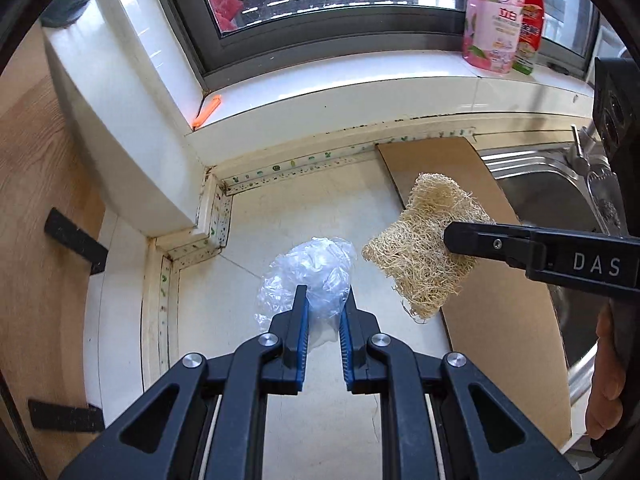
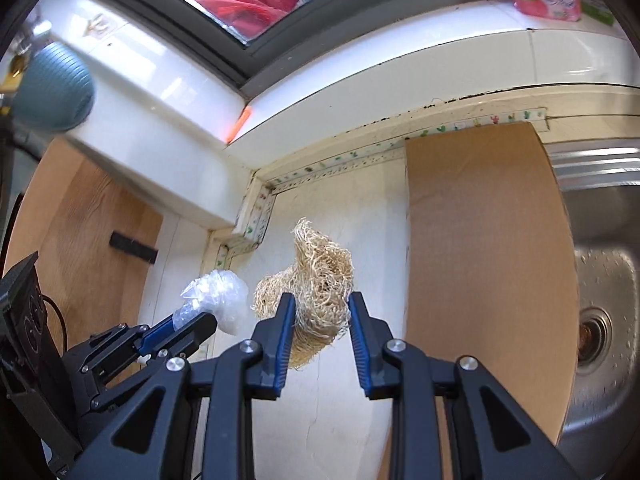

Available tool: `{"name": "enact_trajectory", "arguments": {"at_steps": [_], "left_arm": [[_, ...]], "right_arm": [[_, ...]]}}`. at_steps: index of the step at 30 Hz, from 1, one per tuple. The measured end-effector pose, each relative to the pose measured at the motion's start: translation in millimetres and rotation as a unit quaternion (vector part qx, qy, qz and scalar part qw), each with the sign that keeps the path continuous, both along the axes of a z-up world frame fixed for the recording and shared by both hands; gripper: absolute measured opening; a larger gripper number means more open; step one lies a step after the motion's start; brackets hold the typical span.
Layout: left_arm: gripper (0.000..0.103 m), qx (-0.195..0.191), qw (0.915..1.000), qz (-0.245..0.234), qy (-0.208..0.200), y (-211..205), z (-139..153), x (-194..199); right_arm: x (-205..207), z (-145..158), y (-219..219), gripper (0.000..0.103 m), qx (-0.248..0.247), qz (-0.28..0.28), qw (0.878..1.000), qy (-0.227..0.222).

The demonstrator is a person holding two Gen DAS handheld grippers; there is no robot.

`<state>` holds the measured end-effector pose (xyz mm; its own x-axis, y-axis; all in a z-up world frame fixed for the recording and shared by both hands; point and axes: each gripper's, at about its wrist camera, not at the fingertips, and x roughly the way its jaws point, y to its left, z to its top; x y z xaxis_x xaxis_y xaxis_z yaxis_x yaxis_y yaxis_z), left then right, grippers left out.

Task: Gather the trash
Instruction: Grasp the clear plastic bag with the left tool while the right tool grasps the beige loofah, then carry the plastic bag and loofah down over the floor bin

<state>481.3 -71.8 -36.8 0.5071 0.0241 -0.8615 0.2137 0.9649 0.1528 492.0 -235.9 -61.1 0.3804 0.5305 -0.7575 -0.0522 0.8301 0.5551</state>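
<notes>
Trash in both claws: my left gripper is clenched on a crumpled clear plastic bag, centre of the left view, held clear above the white counter. My right gripper is clamped on a tan loofah, centre of the right view, also off the counter.

Risks, biggest first:
- Loofah is bulky and springy. Only its lower part sits between my pads; most of it stands above the tips. A fast swing could let it twist or pull free, I'd guess over the cardboard or into the sink at right.
- Bag is thin and slick. I pinch a fold, the rest billows past the fingertips. It could slide out, or tear if it snags.
- The two loads hang just beside each other. Loofah fibres could catch the plastic, and my claws could knock together if I close the gap.

Writing:
- "DAS" in white on the right gripper's side, right edge of the left view.
- Pink pouch on the sill, upper right: Chinese characters, "立白" I think; small print unreadable.
- Red spray bottle behind it: label too small to read.
</notes>
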Motion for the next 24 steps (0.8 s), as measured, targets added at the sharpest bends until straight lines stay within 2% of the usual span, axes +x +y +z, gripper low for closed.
{"name": "enact_trajectory", "arguments": {"at_steps": [9,17,24], "left_arm": [[0.011,-0.025,0.9983,-0.048,-0.019,26,31,-131],[0.011,-0.053,0.9959,-0.073,-0.009,43,21,-217],[0.011,-0.101,0.992,-0.074,0.013,50,7,-268]], "right_arm": [[-126,40,38,0.027,-0.033,-0.023,0.999,-0.03],[-232,51,71,0.026,-0.061,-0.056,0.996,-0.038],[-293,48,75,0.026,-0.081,-0.07,0.994,-0.022]]}}
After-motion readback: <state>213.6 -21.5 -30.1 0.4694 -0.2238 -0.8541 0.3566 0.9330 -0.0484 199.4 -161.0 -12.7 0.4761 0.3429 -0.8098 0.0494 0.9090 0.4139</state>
